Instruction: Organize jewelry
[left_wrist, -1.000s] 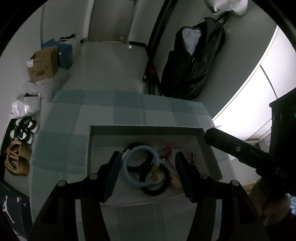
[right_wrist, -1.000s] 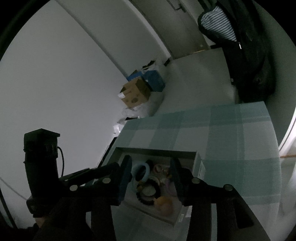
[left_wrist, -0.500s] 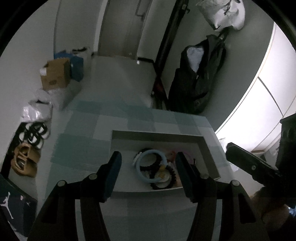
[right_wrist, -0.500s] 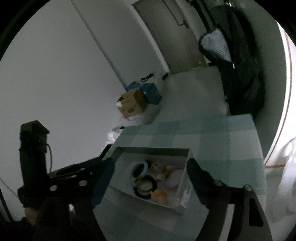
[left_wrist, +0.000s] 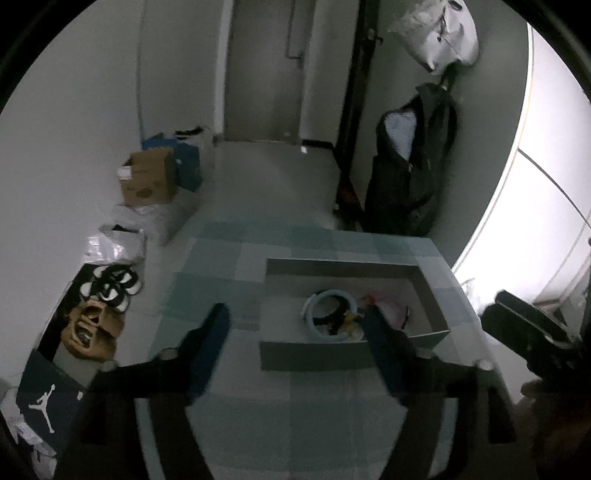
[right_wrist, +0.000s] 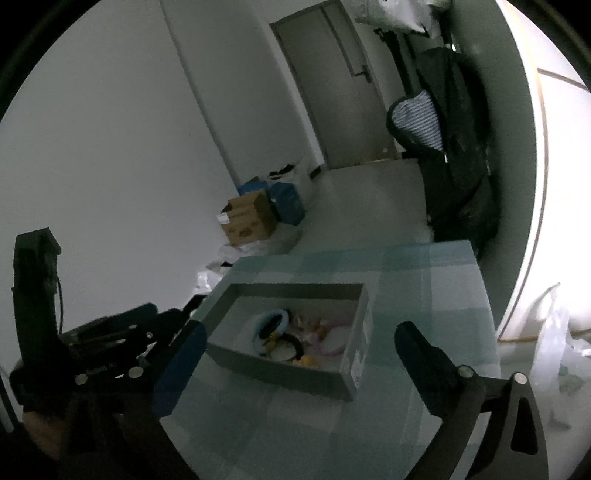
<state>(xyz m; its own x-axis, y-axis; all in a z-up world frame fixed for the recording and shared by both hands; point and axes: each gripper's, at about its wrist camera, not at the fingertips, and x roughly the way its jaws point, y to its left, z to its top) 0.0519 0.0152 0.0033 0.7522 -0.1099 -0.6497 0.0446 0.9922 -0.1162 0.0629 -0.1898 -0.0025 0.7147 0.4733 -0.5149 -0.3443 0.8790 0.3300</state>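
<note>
- Task status: judged at or near its end. All the jewelry in view lies gathered inside one grey box; no piece shows loose on the checked surface around it. Whether further sorting inside the box is intended cannot be told.
- Box: one, open-topped, rectangular, set on the surface toward its far right part, a white label on its right end wall in the right wrist view.
- Light blue ring: one, a large bangle, lying in the left half of the heap.
- Black beaded band: at least one; dim light leaves the exact count unsure.
- Pink pieces: one or two, on the right side of the heap; cannot separate them.
- Small yellow-orange bits: two or three, toward the near wall of the box.
- Left gripper: one; jaws have just been opening, stand apart and empty, hovering short of the box's near wall.
- Right gripper: one; jaws have just been opening, spread very wide, nothing between the pads, the box framed beyond them.
- Left to do, as a judgement: little or nothing visible.
</note>
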